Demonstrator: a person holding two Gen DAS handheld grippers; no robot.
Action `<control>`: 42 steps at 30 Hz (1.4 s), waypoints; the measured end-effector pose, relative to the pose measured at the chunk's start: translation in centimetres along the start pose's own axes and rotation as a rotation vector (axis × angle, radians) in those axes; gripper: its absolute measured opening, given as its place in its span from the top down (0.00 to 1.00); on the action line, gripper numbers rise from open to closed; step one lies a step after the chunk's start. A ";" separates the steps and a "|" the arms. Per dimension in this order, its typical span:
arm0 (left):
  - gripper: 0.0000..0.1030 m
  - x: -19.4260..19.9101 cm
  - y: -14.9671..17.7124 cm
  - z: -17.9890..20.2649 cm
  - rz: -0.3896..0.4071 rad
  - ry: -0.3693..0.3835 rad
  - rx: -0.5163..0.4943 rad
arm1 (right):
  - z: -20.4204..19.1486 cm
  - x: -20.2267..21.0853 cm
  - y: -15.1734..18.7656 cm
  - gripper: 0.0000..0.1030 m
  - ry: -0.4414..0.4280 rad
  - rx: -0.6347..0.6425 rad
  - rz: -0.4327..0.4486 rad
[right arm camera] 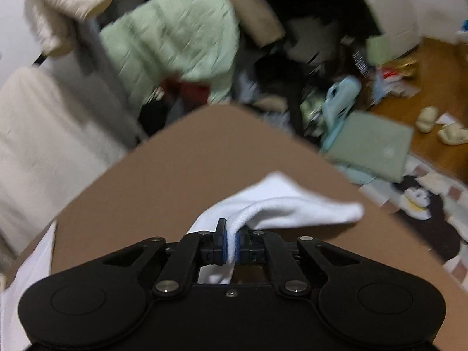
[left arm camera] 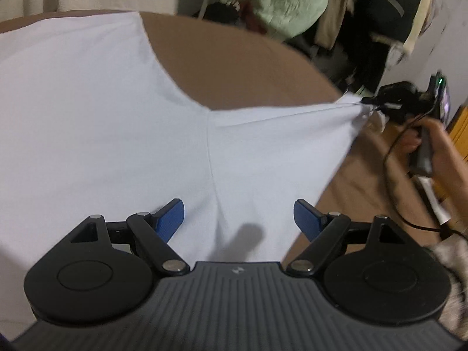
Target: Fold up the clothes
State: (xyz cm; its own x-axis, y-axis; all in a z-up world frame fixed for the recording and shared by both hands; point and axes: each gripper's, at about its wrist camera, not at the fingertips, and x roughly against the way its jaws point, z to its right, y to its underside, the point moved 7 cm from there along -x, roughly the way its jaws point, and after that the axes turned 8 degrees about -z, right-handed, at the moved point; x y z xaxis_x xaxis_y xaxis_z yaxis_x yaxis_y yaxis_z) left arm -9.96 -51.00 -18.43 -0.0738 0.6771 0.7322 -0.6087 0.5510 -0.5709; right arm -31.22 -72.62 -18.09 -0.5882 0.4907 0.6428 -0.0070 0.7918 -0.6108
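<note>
White garment [left arm camera: 117, 122] spread flat over the brown bench [left arm camera: 234, 67], filling the left and centre of the left wrist view. Left gripper [left arm camera: 239, 218] poised above the cloth, blue fingers [left arm camera: 171, 219] spread wide with nothing between them; a seam running down the fabric just between the two pads, the right finger close to the garment's right edge. One corner of the cloth drawn out taut to the right and pinched there by the right gripper [left arm camera: 377, 103], held in a bare hand [left arm camera: 433, 152] with a black cable trailing below.

From the right wrist view: right gripper [right arm camera: 232, 244] clamped narrow on a fold of the white garment [right arm camera: 280, 204], cloth bunched up between the pads and spilling forward and rightward over the bench [right arm camera: 163, 193].

No readable writing; only a small pale emblem on the left gripper's ribbed body, too small to make out. Background heavily blurred: pale green quilted jacket [right arm camera: 181, 38], dark clothing, clutter on a wooden floor [right arm camera: 438, 70]. Garment type not clear, near and left parts cut off by the frame.
</note>
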 end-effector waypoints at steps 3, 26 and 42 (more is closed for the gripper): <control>0.20 -1.6 0.5 -0.2 -0.066 -0.031 -0.029 | -1.7 0.2 -0.4 0.95 0.042 0.073 0.039; 0.15 16.2 2.2 -12.7 0.169 -0.336 0.066 | -20.5 13.1 7.4 0.94 -0.221 0.410 0.255; 0.15 18.2 7.7 -21.6 0.144 -0.390 0.381 | -34.5 10.4 37.2 0.72 -0.552 0.907 -0.460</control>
State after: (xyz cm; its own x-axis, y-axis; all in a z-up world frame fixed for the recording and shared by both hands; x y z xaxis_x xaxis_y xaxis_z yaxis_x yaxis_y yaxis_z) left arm 1.08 -23.83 -17.54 -0.4199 0.4621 0.7811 -0.8077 0.2023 -0.5538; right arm -9.76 -25.52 -18.15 -0.6512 -0.1787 0.7375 -0.7583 0.1922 -0.6230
